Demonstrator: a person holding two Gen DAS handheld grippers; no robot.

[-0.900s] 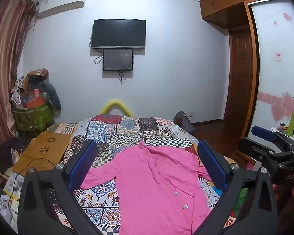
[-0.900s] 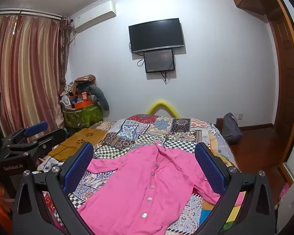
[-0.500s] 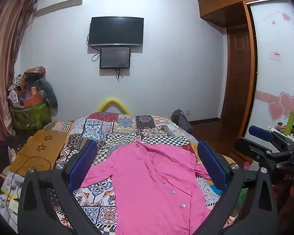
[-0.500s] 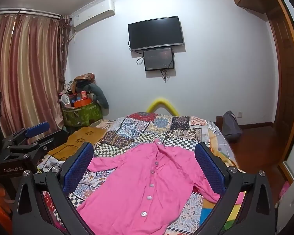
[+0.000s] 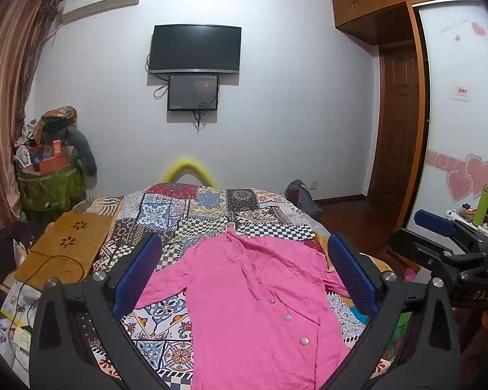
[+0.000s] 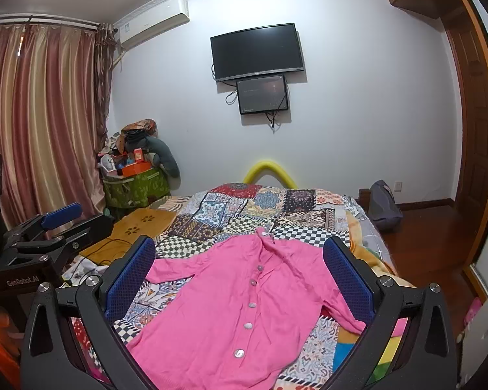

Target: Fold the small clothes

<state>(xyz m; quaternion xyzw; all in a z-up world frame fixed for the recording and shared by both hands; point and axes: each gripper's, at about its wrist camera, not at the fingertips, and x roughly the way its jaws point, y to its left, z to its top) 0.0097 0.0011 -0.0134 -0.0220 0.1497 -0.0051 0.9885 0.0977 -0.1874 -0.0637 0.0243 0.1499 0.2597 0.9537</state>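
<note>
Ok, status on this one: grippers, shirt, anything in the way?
Left gripper and right gripper open, empty, above the bed. Pink shirt spread flat, buttons up, unfolded. Nothing lying on it.

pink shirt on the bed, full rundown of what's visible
The pink shirt is a small long-sleeved button-up of thin, slightly wrinkled woven-looking fabric. It lies unfolded, front up, on the patchwork quilt, collar toward the far wall, hem toward the cameras. A row of pale round buttons runs down the closed placket. Both sleeves are spread sideways; the one on the right of the picture bends toward the bed's edge. Only the quilt touches it; both tools hang open above, clear of it.
</note>
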